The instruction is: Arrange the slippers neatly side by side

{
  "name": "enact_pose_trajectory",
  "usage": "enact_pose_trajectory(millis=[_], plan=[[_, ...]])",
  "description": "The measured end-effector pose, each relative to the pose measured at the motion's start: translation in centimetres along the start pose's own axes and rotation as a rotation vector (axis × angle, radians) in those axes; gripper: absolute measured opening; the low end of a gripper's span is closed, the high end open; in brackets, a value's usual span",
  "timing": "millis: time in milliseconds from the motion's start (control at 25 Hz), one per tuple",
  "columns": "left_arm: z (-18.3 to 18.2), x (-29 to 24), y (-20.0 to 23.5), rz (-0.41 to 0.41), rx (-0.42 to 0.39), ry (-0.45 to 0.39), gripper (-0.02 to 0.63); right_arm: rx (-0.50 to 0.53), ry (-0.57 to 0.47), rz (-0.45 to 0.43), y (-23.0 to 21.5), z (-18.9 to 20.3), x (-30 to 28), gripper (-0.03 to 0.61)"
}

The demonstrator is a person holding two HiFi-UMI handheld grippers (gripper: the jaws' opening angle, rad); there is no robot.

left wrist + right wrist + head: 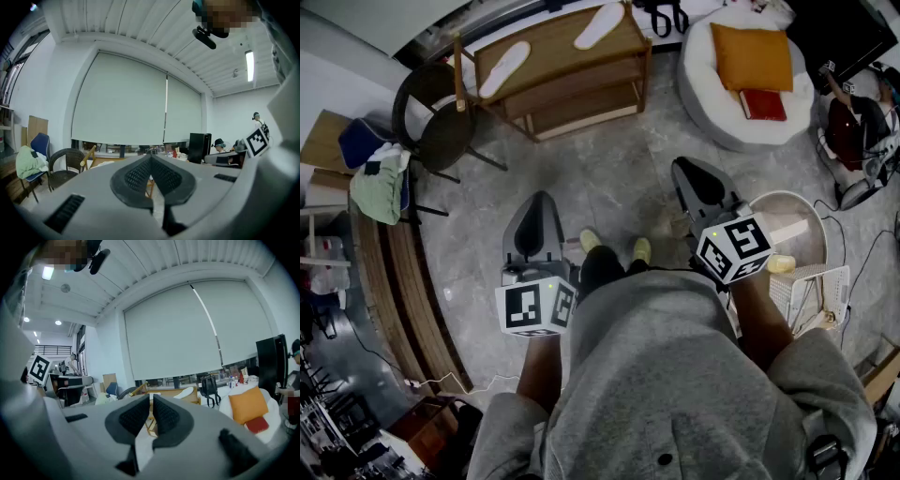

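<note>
1. The only print in sight is the black-and-white square markers on the left cube (536, 307) and the right cube (733, 248). They are patterns, not words.
2. The left tongs (539, 199) are clenched with nothing between them. In the left gripper view their ribbed pads (138, 174) meet at the tip.
3. The right tongs (688, 171) are likewise clenched and empty. In the right gripper view only a thin slit shows between the dark pads (168, 416).
4. A white slipper (503, 67) and a second slipper (600, 25) lie on the wooden surface (553, 58) at the top of the head view. They are well apart, both angled, and far from both tongs.
5. The surface has a lower shelf (572, 94) and stands on a grey marbled floor (609, 178).
6. A dark wicker chair (439, 117) stands just left of the surface. A blue chair with a green cloth (377, 186) is at the left edge.
7. At upper right a round white cushion (712, 103) bears an orange pillow (753, 56) and a red flat item (764, 103).
8. Both gripper views show wide pale blinds (122, 98) under a ribbed white ceiling (154, 28).
</note>
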State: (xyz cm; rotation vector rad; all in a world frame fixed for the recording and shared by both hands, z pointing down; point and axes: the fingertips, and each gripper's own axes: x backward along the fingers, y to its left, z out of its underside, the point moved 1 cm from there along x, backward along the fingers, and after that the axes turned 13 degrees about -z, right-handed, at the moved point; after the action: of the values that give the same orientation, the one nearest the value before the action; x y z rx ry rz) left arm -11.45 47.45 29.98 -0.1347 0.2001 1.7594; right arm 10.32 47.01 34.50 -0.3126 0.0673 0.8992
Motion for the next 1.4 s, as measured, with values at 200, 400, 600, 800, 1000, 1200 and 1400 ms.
enact_pose_trajectory(millis=[200, 400, 600, 800, 1000, 1200, 1400], plan=[[0.3, 0.0, -0.3, 0.008, -0.006, -0.005, 0.014, 0.012, -0.009, -0.006, -0.3, -0.1, -0.1, 0.038], [-0.3, -0.1, -0.3, 0.004, -0.012, -0.017, 0.015, 0.009, -0.043, -0.038, -0.1, -0.8, -0.4, 0.038], [-0.6, 0.1, -0.4, 0.0, -0.007, -0.019, 0.015, 0.005, -0.036, -0.055, -0.2, -0.9, -0.4, 0.038], [-0.2, 0.1, -1.1, 0.014, -0.005, -0.013, 0.014, 0.011, -0.026, -0.067, -0.3, -0.4, -0.3, 0.038], [-0.3, -0.3, -1.4, 0.033, -0.01, -0.016, 0.015, 0.032, -0.018, -0.072, -0.2, -0.2, -0.3, 0.038], [-1.0, -1.7, -1.5, 0.053, -0.018, -0.026, 0.015, 0.017, -0.031, -0.068, -1.1, -0.7, -1.2, 0.038], [-1.5, -4.0, -1.4, 0.068, -0.029, -0.032, 0.015, 0.009, -0.038, -0.059, -2.4, -1.3, -2.5, 0.038]])
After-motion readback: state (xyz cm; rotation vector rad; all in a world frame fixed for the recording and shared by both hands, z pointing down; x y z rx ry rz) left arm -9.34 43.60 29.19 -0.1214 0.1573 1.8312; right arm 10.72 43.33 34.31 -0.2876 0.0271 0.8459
